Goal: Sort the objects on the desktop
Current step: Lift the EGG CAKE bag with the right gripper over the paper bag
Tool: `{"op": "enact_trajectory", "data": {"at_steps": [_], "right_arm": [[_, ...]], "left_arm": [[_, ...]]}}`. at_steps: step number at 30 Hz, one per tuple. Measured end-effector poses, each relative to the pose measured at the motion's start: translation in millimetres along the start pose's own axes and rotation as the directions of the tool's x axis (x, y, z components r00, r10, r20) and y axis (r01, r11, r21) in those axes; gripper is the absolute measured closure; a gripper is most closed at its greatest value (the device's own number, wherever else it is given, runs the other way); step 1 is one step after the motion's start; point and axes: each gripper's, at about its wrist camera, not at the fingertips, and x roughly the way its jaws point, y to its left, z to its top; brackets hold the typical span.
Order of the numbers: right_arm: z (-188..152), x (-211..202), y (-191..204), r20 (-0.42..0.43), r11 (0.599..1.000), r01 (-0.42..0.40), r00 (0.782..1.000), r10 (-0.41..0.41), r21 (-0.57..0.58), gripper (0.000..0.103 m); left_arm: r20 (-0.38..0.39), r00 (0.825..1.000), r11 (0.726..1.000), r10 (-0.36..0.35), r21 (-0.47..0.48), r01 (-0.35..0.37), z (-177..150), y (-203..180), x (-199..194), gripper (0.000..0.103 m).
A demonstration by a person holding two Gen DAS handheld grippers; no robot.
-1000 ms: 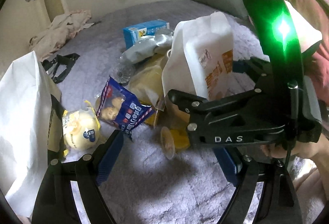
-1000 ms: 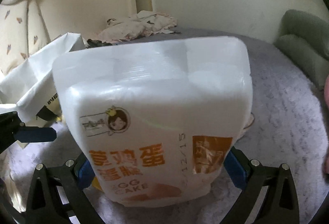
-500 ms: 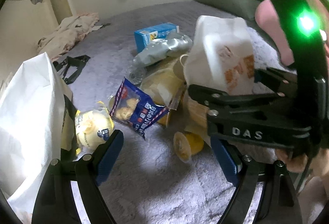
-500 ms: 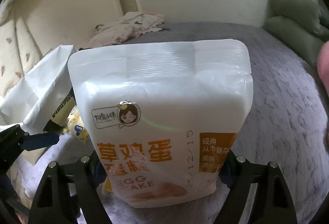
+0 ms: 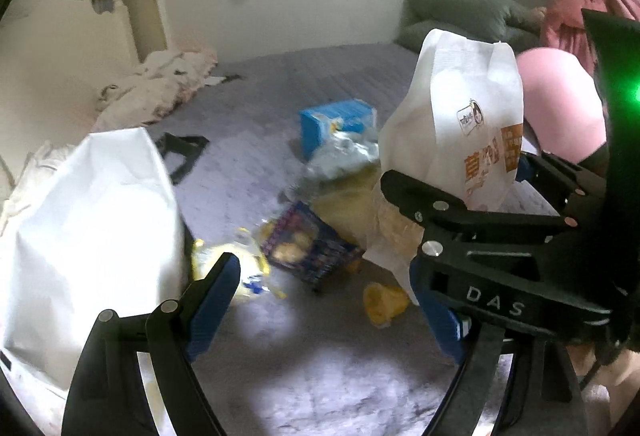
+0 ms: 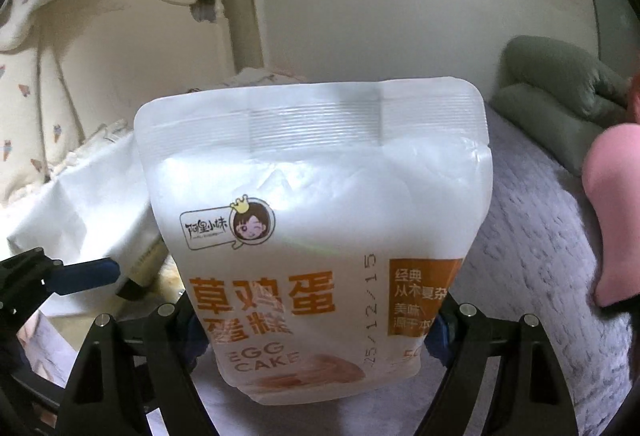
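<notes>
R tool clamped, L tool agape, empty.

Counted across the grey bedspread: one white egg-cake pouch, right of centre in the left wrist view; one large white paper bag at left; one blue carton above centre; one silver foil wrapper just below it; one dark blue snack packet at centre; one round yellow-wrapped bun lower left of it; one small yellow cup below centre. Two green pillows stacked, upper right. One heap of pale cloth, upper left.
</notes>
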Motion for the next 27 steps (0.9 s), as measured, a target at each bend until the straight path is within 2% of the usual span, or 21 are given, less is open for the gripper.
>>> {"op": "enact_trajectory", "data": {"at_steps": [4, 10, 14, 17, 21, 24, 27], "right_arm": [[12.6, 1.8, 21.1, 0.003, 0.998, -0.062, 0.998, 0.062, 0.014, 0.021], [32.1, -1.0, 56.6, 0.006, 0.996, -0.086, 0.996, 0.086, 0.014, 0.021], [50.7, -8.6, 87.0, 0.044, 0.992, -0.127, 0.991, 0.127, -0.018, 0.021], [65.6, -1.8, 116.5, 0.045, 0.985, -0.164, 0.985, 0.167, -0.060, 0.021], [79.3, 14.5, 147.3, 0.015, 0.973, -0.204, 0.978, 0.207, -0.104, 0.020], [86.2, 29.7, 169.3, -0.011, 0.957, -0.266, 0.964, 0.266, -0.112, 0.021], [85.5, 43.4, 189.9, -0.055, 0.941, -0.314, 0.949, 0.309, -0.128, 0.021]], "left_arm": [[0.029, 0.999, 0.999, 0.032, -0.027, -0.032, 3.0, 18.4, -12.4, 0.017], [0.072, 0.994, 0.995, 0.086, -0.062, -0.081, 6.8, 49.7, -37.4, 0.015], [0.133, 0.981, 0.984, 0.145, -0.121, -0.129, 9.3, 79.5, -61.6, 0.013], [0.154, 0.966, 0.966, 0.206, -0.192, -0.175, 8.0, 108.6, -72.0, 0.009], [0.133, 0.955, 0.940, 0.265, -0.258, -0.224, 4.0, 141.3, -77.8, 0.009], [0.114, 0.942, 0.918, 0.315, -0.287, -0.273, -0.3, 161.9, -83.7, 0.009], [0.055, 0.933, 0.899, 0.356, -0.292, -0.326, -5.2, 185.8, -79.3, 0.009]]}}
